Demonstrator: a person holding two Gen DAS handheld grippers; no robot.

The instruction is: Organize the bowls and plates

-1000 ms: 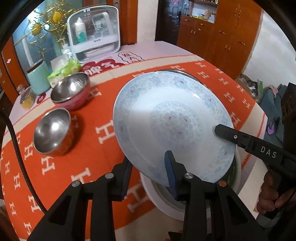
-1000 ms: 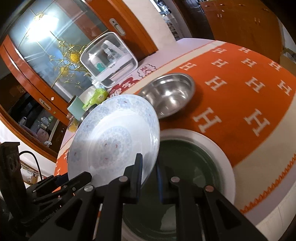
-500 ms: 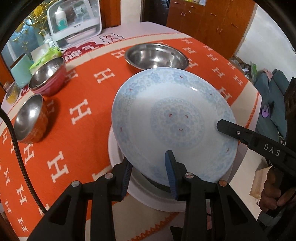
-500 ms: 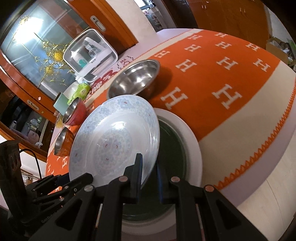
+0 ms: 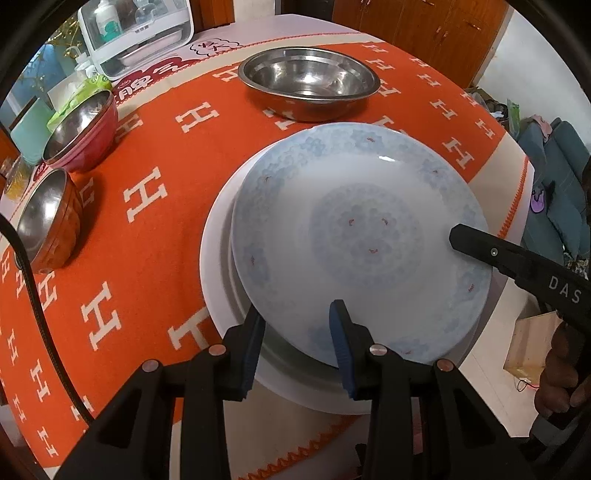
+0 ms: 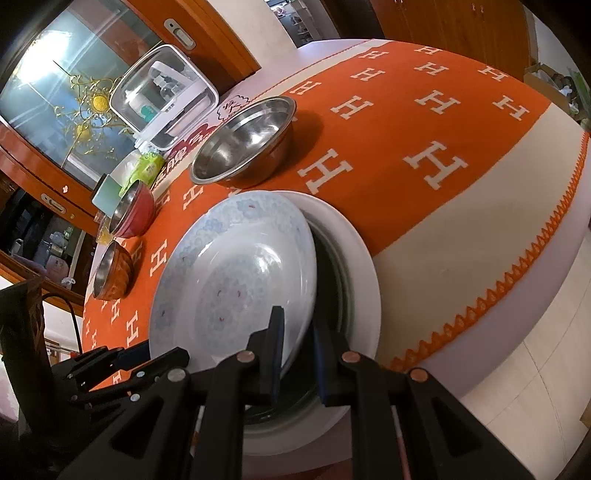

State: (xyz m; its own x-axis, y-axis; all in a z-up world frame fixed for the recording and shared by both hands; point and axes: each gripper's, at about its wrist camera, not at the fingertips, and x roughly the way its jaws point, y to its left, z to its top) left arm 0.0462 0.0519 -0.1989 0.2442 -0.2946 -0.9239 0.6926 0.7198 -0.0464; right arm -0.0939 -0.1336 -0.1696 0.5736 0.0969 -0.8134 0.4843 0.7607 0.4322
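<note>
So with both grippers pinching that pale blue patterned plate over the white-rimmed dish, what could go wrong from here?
1. The pale blue patterned plate is tilted and held only at its rim by the left gripper and right gripper; uneven release could let it slip and clatter.
2. It sits off-centre over the white-rimmed dish, near the table edge, so it may land askew.

A home dining room: a round table (image 5: 369, 48) under an orange H-patterned cloth (image 5: 155, 147), wooden cabinets (image 5: 424, 29) along the wall, a glass-panelled door (image 6: 48, 81) with gilt flowers, a blue sofa (image 5: 554, 166) beyond
</note>
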